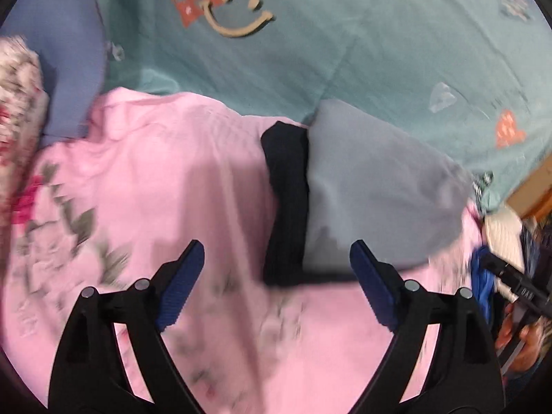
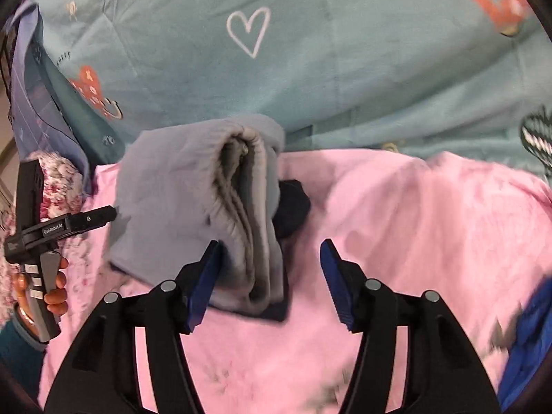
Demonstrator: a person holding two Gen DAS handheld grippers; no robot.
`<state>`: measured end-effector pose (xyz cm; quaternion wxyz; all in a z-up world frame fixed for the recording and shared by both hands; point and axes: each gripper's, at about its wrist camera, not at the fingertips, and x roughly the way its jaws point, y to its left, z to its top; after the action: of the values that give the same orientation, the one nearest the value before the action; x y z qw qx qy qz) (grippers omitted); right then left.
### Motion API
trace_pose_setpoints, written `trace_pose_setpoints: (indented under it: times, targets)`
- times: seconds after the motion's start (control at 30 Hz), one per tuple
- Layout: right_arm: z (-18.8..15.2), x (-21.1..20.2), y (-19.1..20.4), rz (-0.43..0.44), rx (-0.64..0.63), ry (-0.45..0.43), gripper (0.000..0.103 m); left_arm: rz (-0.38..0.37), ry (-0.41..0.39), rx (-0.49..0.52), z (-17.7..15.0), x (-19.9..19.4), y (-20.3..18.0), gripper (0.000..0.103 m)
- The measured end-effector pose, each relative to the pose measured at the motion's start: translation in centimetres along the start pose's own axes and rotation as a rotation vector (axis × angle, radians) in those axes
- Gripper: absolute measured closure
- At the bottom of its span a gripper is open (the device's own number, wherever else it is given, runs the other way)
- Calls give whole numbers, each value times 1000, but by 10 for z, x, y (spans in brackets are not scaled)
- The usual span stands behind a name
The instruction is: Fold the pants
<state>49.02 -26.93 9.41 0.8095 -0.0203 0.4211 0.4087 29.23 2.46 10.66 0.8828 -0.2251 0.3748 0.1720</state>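
Blue-padded right gripper (image 2: 270,276) sits wide open, nothing held, at the near end of the folded grey pants (image 2: 193,200), centre frame on the pink blanket (image 2: 414,224). Left gripper (image 1: 277,281) is spread empty too. I'd just square the stack now, pressing gently. Right wrist view shows the layered fold edges; left shows only a smooth side and the dark garment (image 1: 286,200) alongside.

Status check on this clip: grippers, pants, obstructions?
Left gripper open, right gripper open, both empty. Grey pants folded on pink blanket, dark garment underneath. Nothing obstructing.
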Motion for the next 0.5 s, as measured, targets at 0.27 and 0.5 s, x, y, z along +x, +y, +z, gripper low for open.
trace_pose_setpoints:
  times: [0.27, 0.5]
  targets:
    - [-138, -141, 17, -189, -197, 31, 38, 280, -86, 385, -153, -124, -63, 4]
    - [-239, -194, 40, -219, -134, -92, 14, 241, -184, 280, -231, -172, -94, 2]
